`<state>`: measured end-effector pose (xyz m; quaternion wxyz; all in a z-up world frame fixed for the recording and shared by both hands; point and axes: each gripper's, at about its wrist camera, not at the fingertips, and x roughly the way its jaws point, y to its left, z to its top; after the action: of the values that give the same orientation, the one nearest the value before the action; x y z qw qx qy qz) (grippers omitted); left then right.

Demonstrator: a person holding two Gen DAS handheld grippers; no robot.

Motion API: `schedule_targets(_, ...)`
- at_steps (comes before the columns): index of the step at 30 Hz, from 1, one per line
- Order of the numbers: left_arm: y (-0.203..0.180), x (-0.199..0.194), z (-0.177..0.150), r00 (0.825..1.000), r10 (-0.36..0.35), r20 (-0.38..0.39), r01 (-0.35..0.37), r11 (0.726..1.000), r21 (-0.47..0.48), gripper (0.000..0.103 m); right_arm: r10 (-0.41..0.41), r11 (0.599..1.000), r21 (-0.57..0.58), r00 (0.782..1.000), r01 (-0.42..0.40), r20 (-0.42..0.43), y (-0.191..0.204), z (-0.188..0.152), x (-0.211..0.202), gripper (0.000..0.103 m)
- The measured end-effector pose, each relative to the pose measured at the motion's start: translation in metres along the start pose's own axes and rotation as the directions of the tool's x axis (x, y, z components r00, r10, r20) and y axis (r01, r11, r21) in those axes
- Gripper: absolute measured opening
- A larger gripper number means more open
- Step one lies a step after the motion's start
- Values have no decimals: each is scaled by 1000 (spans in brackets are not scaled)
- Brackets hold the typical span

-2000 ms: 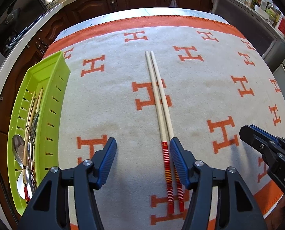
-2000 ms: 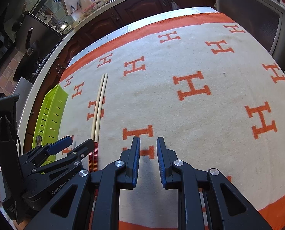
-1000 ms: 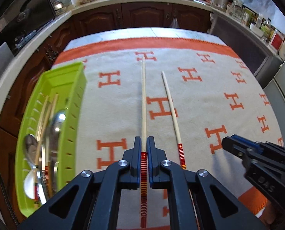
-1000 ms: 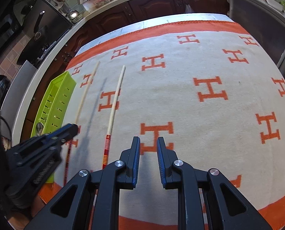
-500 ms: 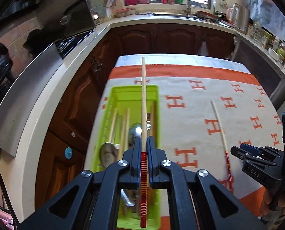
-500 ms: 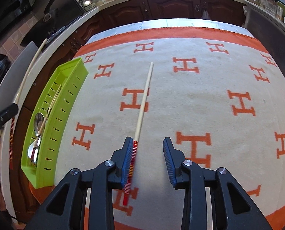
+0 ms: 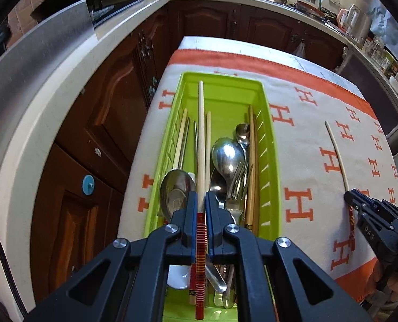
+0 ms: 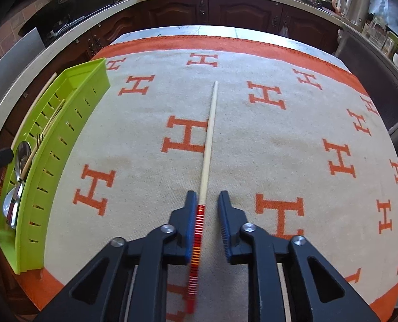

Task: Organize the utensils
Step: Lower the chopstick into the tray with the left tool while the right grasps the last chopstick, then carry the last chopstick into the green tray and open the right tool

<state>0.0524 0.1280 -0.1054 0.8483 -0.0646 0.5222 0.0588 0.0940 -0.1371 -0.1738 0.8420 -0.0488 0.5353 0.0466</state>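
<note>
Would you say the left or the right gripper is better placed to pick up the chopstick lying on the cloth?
Right. The right gripper is open astride the chopstick on the cloth, while the left gripper is shut on the other chopstick above the green tray.

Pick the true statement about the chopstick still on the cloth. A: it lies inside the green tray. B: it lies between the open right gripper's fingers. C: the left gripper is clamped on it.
B: the chopstick on the cloth runs between the parted fingers of the right gripper, outside the green tray.
</note>
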Motion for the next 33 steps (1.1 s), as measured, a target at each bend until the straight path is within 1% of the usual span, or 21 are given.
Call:
schedule_targets(3,4,6,-2,1000,-19,-14,19,1000,-16,7,23,999,38,1000,-23,-8,-6,2,0,5)
schedule_targets(5,6,6,-3,999,-31,-13,31,999,-25,17,45,996,73,999,-43,-17,-11,3,0,5)
schedule_targets(8,8,2,-5,999,-42,0,42,999,-28,24,82,990,121,996,-78,-28,-16,4,-3,5)
schedule_targets(10,11,-2,-6,999,-47,10,47,998,-36,25,101,986,137,995,-97,-25,-16,5,-8,5)
schedule_targets(14,19,-9,-6,998,-54,24,55,997,-60,26,142,980,144,990,-139,-12,-8,8,-24,5)
schedule_targets(18,31,-19,-8,998,-47,50,52,995,-91,26,191,974,124,982,-190,8,11,15,-45,5)
schedule_targets(22,44,-30,-8,997,-16,78,26,992,-126,32,240,968,77,971,-240,9,40,21,-65,5)
schedule_targets(24,52,-36,-9,996,-5,94,18,989,-146,40,269,961,60,963,-268,-5,55,25,-72,5)
schedule_targets(25,56,-40,-9,995,2,104,14,988,-157,47,283,958,52,959,-282,-10,64,27,-76,5)
schedule_targets(26,59,-43,-9,994,8,112,11,986,-164,50,292,955,45,956,-292,-14,71,29,-78,5)
schedule_targets(30,70,-53,-9,991,13,134,13,983,-186,54,341,940,31,939,-340,-51,102,40,-86,5)
schedule_targets(32,73,-58,-10,989,9,145,21,980,-199,63,367,930,48,927,-364,-79,116,46,-84,5)
schedule_targets(33,74,-60,-10,988,12,153,20,979,-203,65,375,927,55,923,-372,-87,121,48,-83,5)
